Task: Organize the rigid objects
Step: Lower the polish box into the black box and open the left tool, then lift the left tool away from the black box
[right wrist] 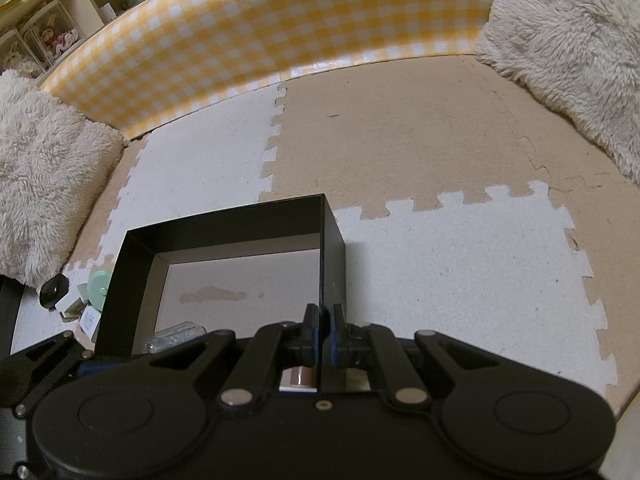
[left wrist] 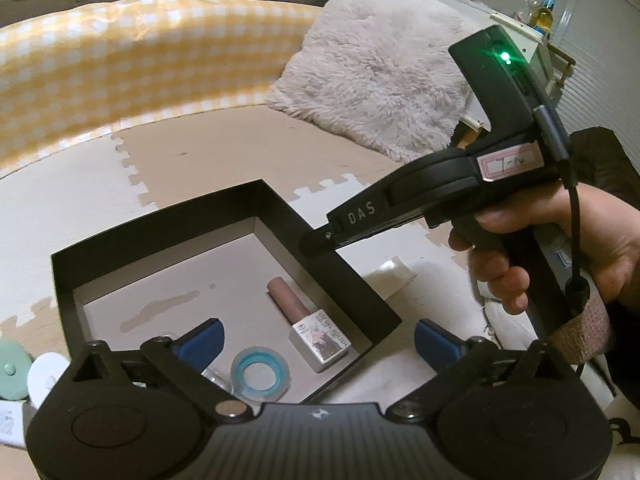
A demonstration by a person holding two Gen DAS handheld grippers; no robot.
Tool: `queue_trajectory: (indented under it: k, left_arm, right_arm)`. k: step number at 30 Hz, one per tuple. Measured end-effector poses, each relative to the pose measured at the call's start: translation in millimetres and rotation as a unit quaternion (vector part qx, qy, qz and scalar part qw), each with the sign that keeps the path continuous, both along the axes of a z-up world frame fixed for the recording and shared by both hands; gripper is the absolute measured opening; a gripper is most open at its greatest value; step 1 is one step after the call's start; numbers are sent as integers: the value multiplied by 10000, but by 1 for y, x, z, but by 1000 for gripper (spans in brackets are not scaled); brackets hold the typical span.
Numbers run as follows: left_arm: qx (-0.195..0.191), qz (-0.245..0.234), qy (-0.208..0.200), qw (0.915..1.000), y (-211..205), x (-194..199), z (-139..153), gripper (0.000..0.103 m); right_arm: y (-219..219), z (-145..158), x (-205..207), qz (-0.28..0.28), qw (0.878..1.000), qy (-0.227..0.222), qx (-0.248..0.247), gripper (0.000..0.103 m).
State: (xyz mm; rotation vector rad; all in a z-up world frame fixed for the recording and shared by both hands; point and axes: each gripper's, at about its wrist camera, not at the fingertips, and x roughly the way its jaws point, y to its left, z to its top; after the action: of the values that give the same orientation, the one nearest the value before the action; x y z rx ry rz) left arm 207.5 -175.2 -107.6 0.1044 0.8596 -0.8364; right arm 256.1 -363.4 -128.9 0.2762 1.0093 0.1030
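Box: we see a black open box (left wrist: 344, 280) on the foam floor mat (left wrist: 224, 168), pale inside, no lid on it.
Polish: UV gel polish bottle (left wrist: 308, 322) lies flat in the box, by the right wall, pink cap pointing to the far side.
Tape: blue-cored clear tape roll (left wrist: 260, 376) lies flat in the box, just left of the bottle, nr the front edge.
Clear item: small see-through piece (right wrist: 176, 338) at the box's near-left corner; can't tell what it is.
Left claw (left wrist: 316, 340): we hold it above the box front, blue pads wide apart, nothing btwn them; tape & bottle lie below the gap.
Right claw (right wrist: 323, 332): pinched narrow, pads at the box's right wall; we can't tell if they squeeze it. A hand (left wrist: 560, 248) grips its handle.
Outside, left of box: mint round item (right wrist: 98, 286), small white bits.
Bkgd: yellow check cloth (right wrist: 280, 36), fluffy cushion (left wrist: 376, 80).
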Motion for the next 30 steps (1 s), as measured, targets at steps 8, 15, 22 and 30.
queue_trajectory:
  k: [8, 15, 22, 30]
  left_arm:
    - [209, 59, 58, 9997, 11, -13, 6, 103]
    - [287, 320, -60, 9991, 32, -24, 18, 103]
    - [137, 724, -314, 9968, 60, -27, 41, 103]
    - [-192, 1197, -673, 9903, 95, -20, 72, 103]
  right_arm:
    - [0, 0, -1, 7, 10000, 1, -3, 6]
    - [4, 1, -2, 86, 9999, -18, -145, 6]
    - [6, 2, -2, 132, 9996, -34, -247, 6]
    - [5, 1, -3, 110, 9997, -40, -215, 6]
